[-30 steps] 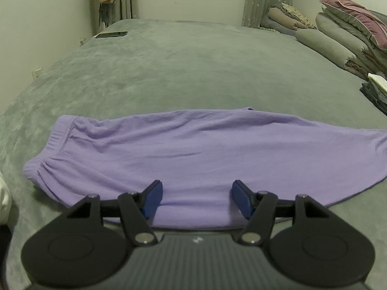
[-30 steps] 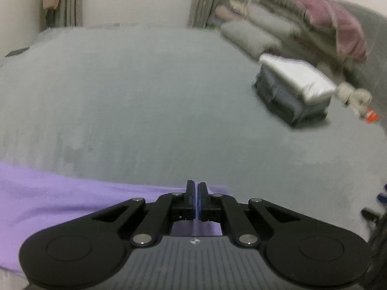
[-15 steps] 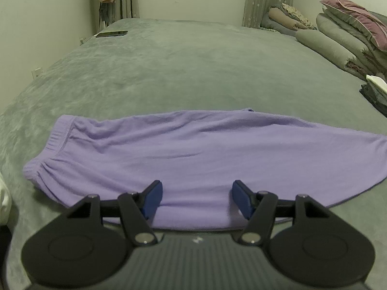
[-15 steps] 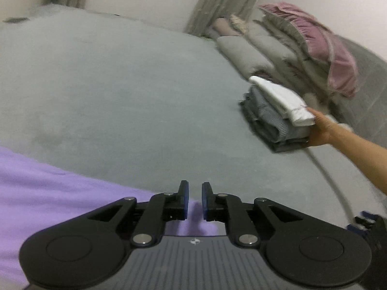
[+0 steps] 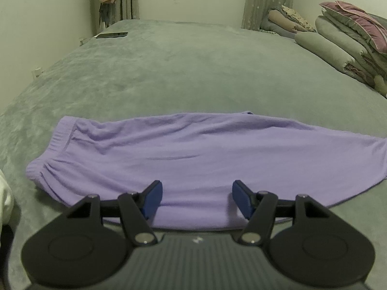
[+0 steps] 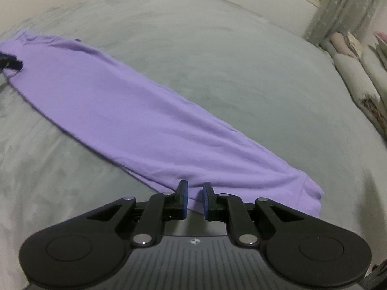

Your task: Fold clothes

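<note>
Purple trousers (image 5: 183,154) lie folded lengthwise, flat on the grey-green bed, waistband at the left in the left wrist view. My left gripper (image 5: 196,199) hovers open over their near edge, nothing between its blue pads. In the right wrist view the same trousers (image 6: 125,111) run diagonally from far left to the near cuff. My right gripper (image 6: 194,198) sits just above that cuff end, its jaws opening with a narrow gap; the fabric edge shows below the gap, and the pads do not press on it. A blue tip of the left gripper (image 6: 11,62) shows at the far left edge.
Rolled quilts and pillows (image 5: 338,46) are stacked along the right side of the bed. A dark phone (image 5: 111,34) lies at the far left corner. A white cloth (image 5: 6,193) pokes in at the near left. Curtains and a window stand behind.
My right gripper swung left from the folded pile toward the trousers' cuff end, rolled, and its jaws parted from shut. The person's hand at the pile left the view. The left gripper stayed still.
</note>
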Motion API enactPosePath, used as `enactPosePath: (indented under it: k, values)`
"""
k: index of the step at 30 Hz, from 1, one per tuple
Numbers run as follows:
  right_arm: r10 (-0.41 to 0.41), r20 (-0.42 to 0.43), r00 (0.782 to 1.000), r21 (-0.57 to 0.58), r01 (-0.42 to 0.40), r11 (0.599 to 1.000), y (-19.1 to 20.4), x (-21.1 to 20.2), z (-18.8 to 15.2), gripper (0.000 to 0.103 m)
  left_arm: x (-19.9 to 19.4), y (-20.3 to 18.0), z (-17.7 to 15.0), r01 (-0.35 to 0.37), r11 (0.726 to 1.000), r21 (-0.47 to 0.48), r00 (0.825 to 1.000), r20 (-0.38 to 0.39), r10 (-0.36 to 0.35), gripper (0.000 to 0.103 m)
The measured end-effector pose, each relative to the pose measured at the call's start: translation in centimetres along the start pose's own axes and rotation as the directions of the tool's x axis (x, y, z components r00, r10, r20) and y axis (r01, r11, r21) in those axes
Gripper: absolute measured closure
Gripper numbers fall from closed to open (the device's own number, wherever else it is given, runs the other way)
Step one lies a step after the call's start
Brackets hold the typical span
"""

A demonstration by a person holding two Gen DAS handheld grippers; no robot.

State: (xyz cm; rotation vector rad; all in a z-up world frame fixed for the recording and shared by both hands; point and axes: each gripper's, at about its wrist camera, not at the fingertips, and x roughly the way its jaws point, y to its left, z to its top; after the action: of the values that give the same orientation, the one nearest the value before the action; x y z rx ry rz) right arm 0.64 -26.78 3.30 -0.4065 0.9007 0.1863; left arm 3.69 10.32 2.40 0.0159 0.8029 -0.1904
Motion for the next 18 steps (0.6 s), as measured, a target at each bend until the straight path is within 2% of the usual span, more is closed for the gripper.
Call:
enactPosePath:
  k: [2, 7, 9, 10, 13, 18]
  values:
    - [0.005, 0.013, 1.0, -0.02, -0.005, 1.0, 0.2, -0.3, 0.0, 0.069, 0.0, -0.1, 0.0, 0.001, 1.0, 0.005, 1.0, -0.001, -0.001, 0.041]
    - [0.028, 0.033, 0.999, -0.048, -0.026, 0.998, 0.3, 0.2, 0.3, 0.068, 0.1, -0.2, -0.1, -0.005, 1.0, 0.018, 1.0, -0.005, 0.005, 0.041]
    - [0.039, 0.028, 0.999, -0.031, -0.038, 0.999, 0.1, 0.5, 0.3, 0.088, 0.3, -0.3, -0.2, -0.011, 1.0, 0.024, 1.0, -0.008, 0.011, 0.041]
    - [0.047, 0.027, 0.999, -0.022, -0.046, 0.999, 0.0, 0.4, 0.2, 0.103, 0.3, -0.4, -0.3, -0.013, 1.0, 0.027, 1.0, -0.008, 0.013, 0.041]
    - [0.047, 0.032, 0.998, -0.019, -0.047, 0.999, -0.3, 0.1, -0.1, 0.103, 0.2, -0.5, -0.3, -0.017, 0.999, 0.035, 1.0, -0.005, 0.017, 0.041]
    - [0.014, 0.096, 0.995, -0.018, -0.013, 1.0, -0.6, -2.3, -0.2, 0.103, 0.2, -0.7, -0.4, -0.02, 0.999, 0.035, 1.0, -0.005, 0.02, 0.041]
